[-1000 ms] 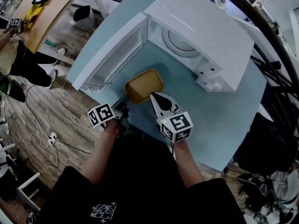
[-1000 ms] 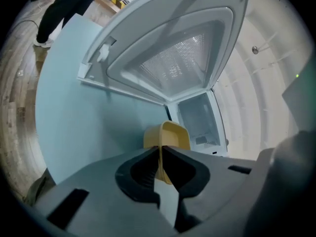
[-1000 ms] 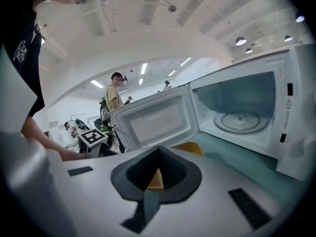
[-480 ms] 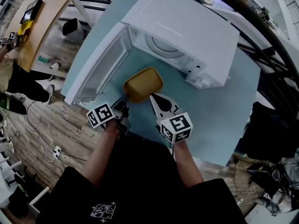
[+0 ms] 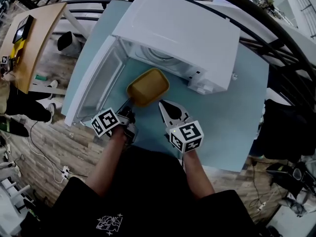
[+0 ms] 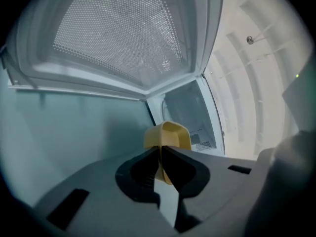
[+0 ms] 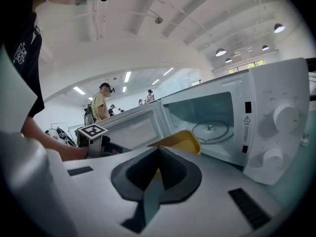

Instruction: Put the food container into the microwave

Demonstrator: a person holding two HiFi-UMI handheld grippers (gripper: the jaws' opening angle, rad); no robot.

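Head view: the left gripper point(image 5: 129, 104) is closed tight on the rim of the yellow plastic food container point(image 5: 148, 86), at 6 o'clock from the open white microwave point(image 5: 182, 28). Beside it, the right gripper point(image 5: 165, 106) is closed and holds nothing.

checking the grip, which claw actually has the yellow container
The left claw: its jaws pinch the rim of the yellow container. The right claw is shut on nothing beside it.

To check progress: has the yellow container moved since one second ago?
Yes. In the head view the yellow container, held by the left gripper, is now nearer the opening of the microwave.
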